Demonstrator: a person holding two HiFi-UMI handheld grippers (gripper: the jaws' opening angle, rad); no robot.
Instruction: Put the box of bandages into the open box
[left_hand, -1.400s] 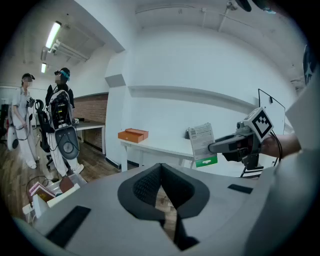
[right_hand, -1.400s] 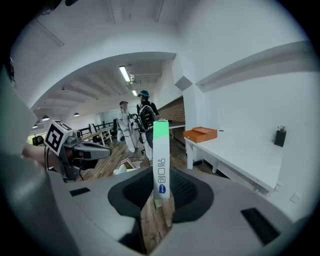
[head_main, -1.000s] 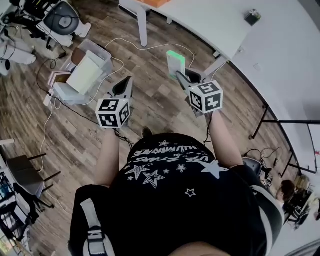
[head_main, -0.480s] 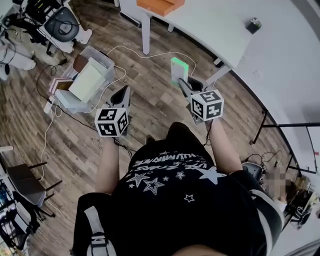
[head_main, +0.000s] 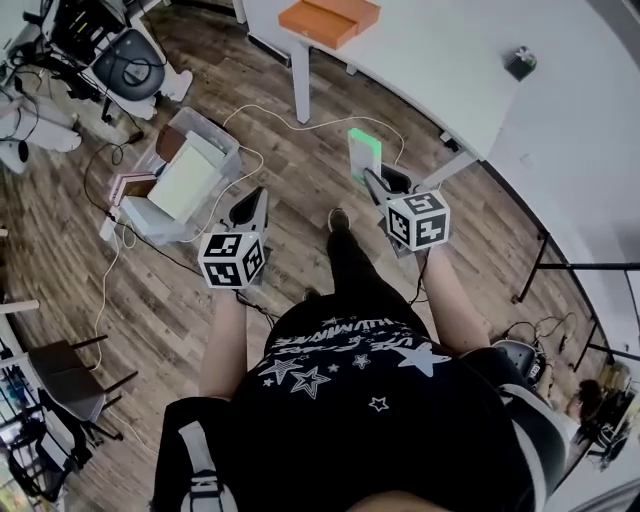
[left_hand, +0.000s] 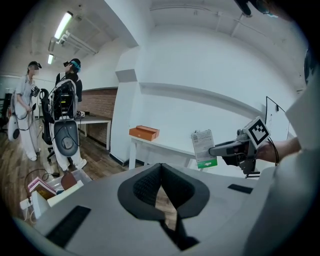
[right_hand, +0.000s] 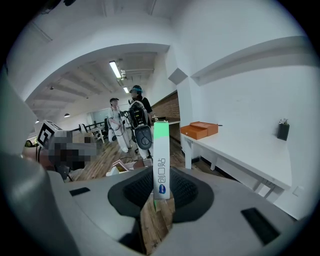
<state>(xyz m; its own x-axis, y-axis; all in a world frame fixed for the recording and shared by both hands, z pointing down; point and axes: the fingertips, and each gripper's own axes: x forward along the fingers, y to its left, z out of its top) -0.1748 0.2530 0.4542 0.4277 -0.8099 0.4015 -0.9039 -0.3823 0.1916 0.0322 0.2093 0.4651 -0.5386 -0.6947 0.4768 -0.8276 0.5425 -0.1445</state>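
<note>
The box of bandages (head_main: 362, 155) is white with a green end. It stands upright between the jaws of my right gripper (head_main: 372, 180), which is shut on it, held over the wooden floor. In the right gripper view the bandage box (right_hand: 161, 165) rises from the jaws of the right gripper (right_hand: 161, 189). The open orange box (head_main: 328, 18) lies on the white table (head_main: 440, 60) ahead. My left gripper (head_main: 256, 198) is shut and holds nothing. In the left gripper view, the left gripper's (left_hand: 161, 169) jaws meet, and the orange box (left_hand: 144, 133) shows beyond them.
A clear plastic bin (head_main: 180, 175) with books sits on the floor at left, with cables around it. An office chair (head_main: 130, 55) stands further left. A small dark object (head_main: 519, 63) rests on the table. Two people (left_hand: 25, 115) stand far off.
The person has walked toward the white table, and the orange box has come into view. Both grippers keep their pose, the right one still holding the bandage box.
</note>
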